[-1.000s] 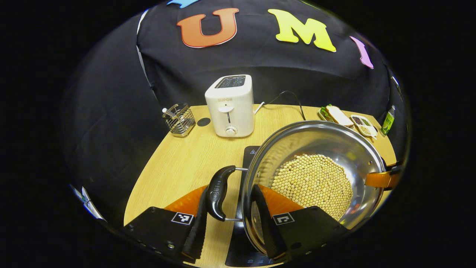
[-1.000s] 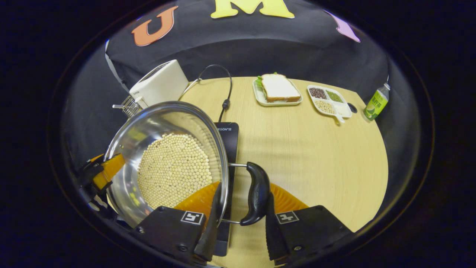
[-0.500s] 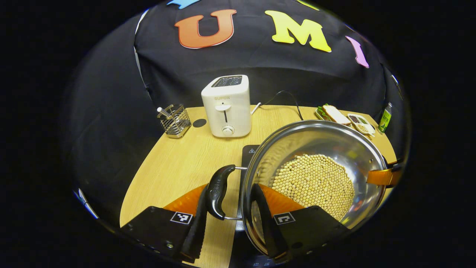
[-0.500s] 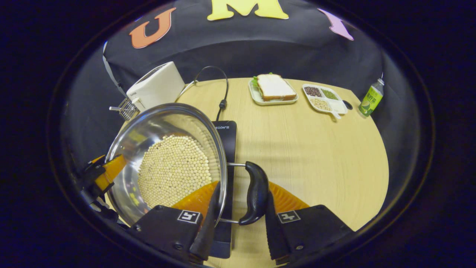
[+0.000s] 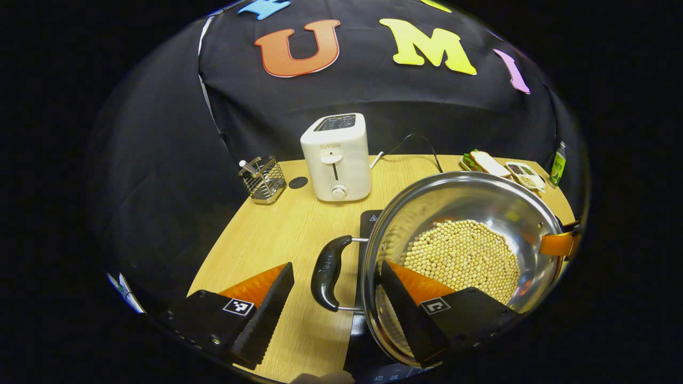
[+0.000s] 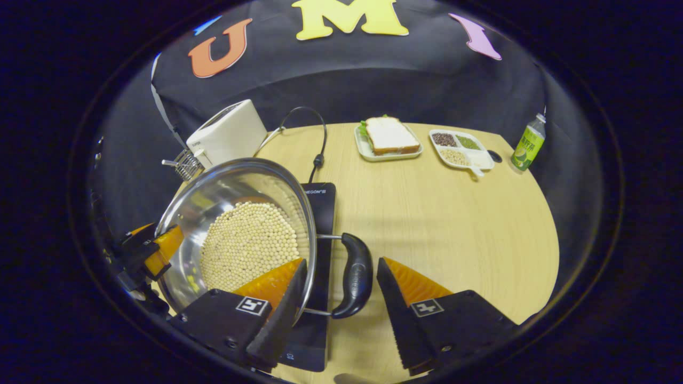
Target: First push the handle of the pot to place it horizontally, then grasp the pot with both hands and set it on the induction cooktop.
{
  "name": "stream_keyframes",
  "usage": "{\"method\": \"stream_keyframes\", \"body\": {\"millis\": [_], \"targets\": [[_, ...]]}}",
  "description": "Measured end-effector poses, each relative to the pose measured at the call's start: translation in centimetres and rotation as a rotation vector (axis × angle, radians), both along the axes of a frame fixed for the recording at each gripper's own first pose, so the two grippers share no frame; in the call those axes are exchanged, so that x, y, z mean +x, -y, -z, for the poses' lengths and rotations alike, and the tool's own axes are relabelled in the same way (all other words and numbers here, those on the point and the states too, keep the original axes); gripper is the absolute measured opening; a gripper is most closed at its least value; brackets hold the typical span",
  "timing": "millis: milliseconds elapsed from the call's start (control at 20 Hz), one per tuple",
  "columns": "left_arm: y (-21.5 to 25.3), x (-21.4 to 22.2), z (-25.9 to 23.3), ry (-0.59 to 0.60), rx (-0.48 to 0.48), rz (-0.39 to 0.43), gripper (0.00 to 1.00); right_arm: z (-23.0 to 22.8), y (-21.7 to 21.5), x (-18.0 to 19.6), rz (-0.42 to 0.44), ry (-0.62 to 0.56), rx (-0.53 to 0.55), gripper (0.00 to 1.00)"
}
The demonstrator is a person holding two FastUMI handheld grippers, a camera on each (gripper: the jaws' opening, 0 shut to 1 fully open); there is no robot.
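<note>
Both tongs (image 5: 333,298) have spread off the bean-filled pot's (image 5: 469,213) handles.

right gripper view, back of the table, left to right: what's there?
Wire rack → toaster → sandwich plate → divided dish of beans → green bottle.

Pot (image 6: 235,213) sat on the induction cooktop (image 6: 320,213), beans (image 6: 248,242) inside, toaster (image 6: 229,133) behind, sandwich plate (image 6: 388,140) and perhaps a snack tray (image 6: 461,148) far right.

Black hand-held gripper (image 5: 331,298) bodies — square coded markers, small screws.
</note>
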State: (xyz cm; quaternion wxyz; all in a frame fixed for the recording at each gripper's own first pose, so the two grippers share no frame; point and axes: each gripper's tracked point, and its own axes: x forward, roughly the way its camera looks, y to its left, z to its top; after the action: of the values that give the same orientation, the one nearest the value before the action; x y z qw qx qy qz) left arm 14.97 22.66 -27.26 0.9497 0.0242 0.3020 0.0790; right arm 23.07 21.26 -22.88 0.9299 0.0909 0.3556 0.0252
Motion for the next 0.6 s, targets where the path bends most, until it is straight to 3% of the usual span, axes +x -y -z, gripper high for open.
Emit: {"method": "stream_keyframes", "body": {"millis": [100, 600], "targets": [[-0.3, -0.3, -1.3, 0.039, 0.025, -0.001, 0.97, -0.4, -0.1, -0.8, -0.02, 0.013, 0.009, 1.0], [0.8, -2.0, -3.6, 0.079, 0.039, 0.001, 0.97, -2.1, 0.3, -2.9, -0.055, 0.066, -0.026, 1.0]]}}
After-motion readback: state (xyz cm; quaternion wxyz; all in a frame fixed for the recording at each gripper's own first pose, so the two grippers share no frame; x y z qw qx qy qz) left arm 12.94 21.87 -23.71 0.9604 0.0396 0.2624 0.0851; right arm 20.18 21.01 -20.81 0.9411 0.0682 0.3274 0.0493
